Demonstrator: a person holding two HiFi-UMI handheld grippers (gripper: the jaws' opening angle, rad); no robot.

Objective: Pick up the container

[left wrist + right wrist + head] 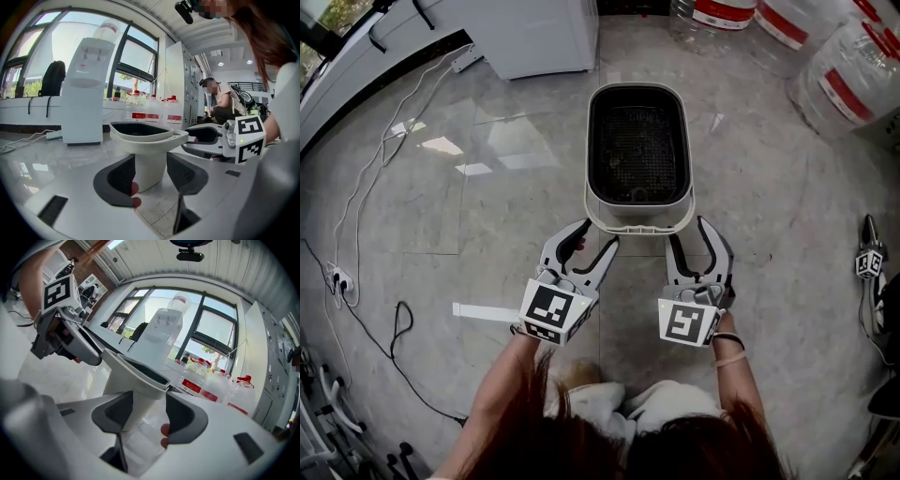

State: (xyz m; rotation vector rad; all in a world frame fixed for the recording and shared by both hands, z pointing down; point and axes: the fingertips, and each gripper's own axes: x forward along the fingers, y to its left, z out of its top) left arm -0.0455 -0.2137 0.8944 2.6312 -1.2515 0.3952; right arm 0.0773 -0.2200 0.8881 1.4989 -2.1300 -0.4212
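Observation:
The container (637, 155) is a white oblong bin with a dark inside, standing upright on the stone floor. Both grippers sit at its near end, just under the rim. My left gripper (595, 236) is open at the near-left corner, my right gripper (688, 234) open at the near-right corner. In the left gripper view the container's wall (149, 161) shows between the spread jaws of the left gripper (151, 172), with the right gripper (220, 140) beside it. Through the right gripper (149, 417), the container (133, 380) again shows between open jaws, with the left gripper (65, 341) beyond it. Neither gripper holds anything.
A white water dispenser (534, 37) stands behind the container at the left. Large water bottles (825, 56) fill the back right. Cables (366, 187) run along the left floor, and a white strip (483, 311) lies near my left hand. Another person (220, 101) crouches in the background.

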